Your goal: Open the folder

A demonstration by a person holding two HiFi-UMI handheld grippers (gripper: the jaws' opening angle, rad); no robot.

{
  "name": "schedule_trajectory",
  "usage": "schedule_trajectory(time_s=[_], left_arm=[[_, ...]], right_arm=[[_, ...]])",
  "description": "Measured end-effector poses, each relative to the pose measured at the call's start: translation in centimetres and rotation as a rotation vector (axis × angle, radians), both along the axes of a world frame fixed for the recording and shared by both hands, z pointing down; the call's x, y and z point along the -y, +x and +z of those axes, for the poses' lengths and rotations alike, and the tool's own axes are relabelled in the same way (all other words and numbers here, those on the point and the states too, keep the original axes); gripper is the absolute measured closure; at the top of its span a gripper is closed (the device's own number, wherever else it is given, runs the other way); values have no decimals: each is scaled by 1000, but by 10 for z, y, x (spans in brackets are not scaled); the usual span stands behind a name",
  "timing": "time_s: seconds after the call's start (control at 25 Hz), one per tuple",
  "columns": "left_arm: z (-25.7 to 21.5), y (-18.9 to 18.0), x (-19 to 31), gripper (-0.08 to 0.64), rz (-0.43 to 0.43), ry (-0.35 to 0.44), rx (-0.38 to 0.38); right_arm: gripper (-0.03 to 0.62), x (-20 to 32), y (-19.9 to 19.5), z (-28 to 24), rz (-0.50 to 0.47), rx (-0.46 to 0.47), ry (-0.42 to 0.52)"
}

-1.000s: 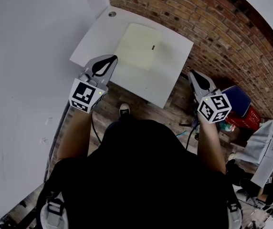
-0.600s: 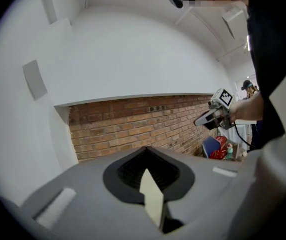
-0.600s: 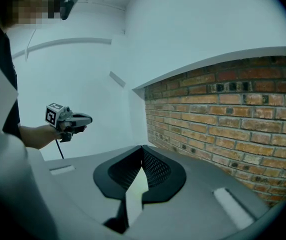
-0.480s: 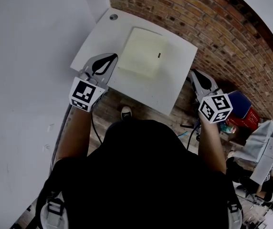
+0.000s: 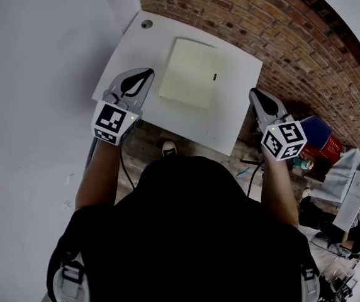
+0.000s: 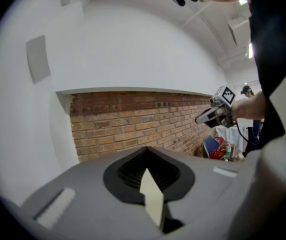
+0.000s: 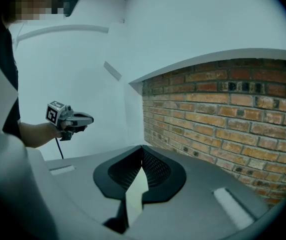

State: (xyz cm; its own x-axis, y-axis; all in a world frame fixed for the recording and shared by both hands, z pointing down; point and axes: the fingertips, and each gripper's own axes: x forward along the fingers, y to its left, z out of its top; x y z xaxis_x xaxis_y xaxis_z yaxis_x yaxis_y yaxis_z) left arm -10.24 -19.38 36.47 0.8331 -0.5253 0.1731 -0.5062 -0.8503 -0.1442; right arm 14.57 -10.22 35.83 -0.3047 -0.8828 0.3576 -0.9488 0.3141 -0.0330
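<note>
Folder [image 5: 191, 73], upper centre, lying closed (dark mark on it too small to identify); my left gripper [image 5: 143, 75] and right gripper [image 5: 257, 97]: jaws together, holding nothing.

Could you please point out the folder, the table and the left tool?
Flat pale yellow folder [image 5: 191, 73], head view, centre of its cover.
White rectangular table [image 5: 180, 119], head view, bare top near front edge.
Left tool [image 5: 147, 74], head view, tips of its shut jaws.

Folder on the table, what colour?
Pale yellow. The folder shows best in the head view.
</note>
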Motion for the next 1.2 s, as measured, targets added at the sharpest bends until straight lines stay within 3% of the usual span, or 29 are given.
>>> schedule_trajectory(time_s=[0.6,1.2], left_arm=[[23,-3,28,561,69,-33,15],[20,27,16,561,47,-1,54]], right_arm=[[589,25,-22,17,37,14,-32],[589,9,13,18,36,43,3]])
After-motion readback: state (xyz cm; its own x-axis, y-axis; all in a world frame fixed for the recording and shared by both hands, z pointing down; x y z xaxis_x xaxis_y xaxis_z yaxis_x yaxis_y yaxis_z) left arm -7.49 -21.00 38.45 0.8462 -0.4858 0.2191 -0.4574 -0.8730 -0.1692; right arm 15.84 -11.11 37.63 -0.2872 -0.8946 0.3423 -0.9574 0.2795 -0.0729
